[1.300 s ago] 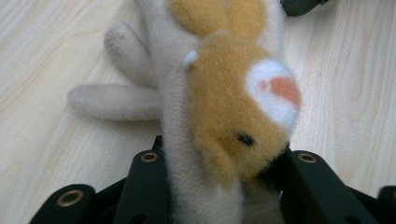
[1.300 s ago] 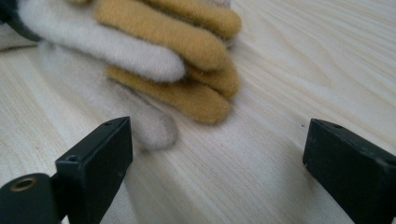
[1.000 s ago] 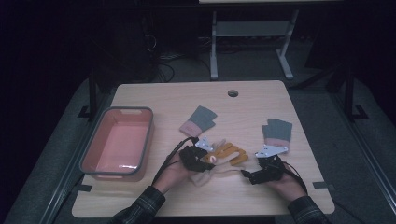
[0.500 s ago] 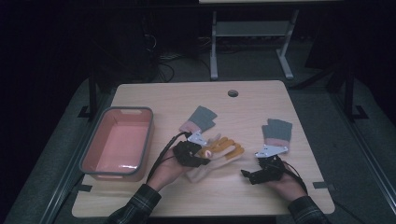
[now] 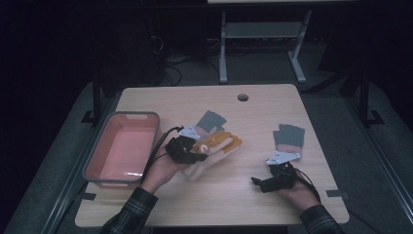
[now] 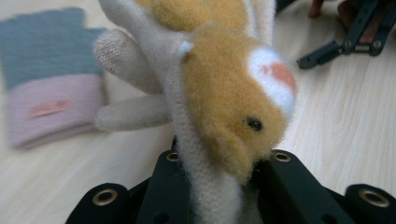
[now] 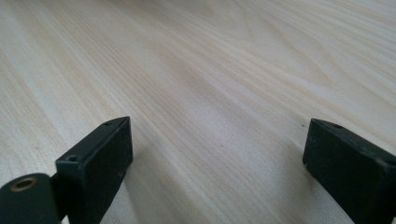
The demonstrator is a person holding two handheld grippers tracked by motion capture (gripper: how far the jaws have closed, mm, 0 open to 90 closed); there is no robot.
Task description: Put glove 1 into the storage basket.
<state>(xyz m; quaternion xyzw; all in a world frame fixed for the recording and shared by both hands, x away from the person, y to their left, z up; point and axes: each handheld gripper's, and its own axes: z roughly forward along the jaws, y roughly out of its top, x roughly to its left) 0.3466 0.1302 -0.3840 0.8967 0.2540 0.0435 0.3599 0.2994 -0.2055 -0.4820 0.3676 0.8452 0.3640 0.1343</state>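
At the far left of the table [image 5: 160, 204] sits the pink bin [image 5: 95, 161], open and with nothing visible inside, and just to its right the left gripper [image 5: 195, 155] is clamped on the cream glove [image 5: 214, 148], which carries a plush orange animal [image 6: 229, 88] on its back; in the left gripper view the two black jaws press in from either side on the knit near the cuff end, with the plush head bulging just above them. The glove looks light and very soft (it will sag and fold rather than hold any shape), and the fuzzy knit should grip well, so a bite on the flat cream cuff seems safer than one on the rounded plush, which could squash and slide out. Its long axis runs from the gripper toward the right and slightly away from the person, fingers leading, and it lies just above or on the wood near the table's middle, partly over a grey mitten [image 5: 210, 120] behind it. Farther right lies a second grey mitten with a pink cuff [image 5: 287, 139], flat and well apart from the cream one, and nearest the person on the right the right gripper [image 5: 257, 184] rests low over bare wood, its jaws spread wide with nothing between them
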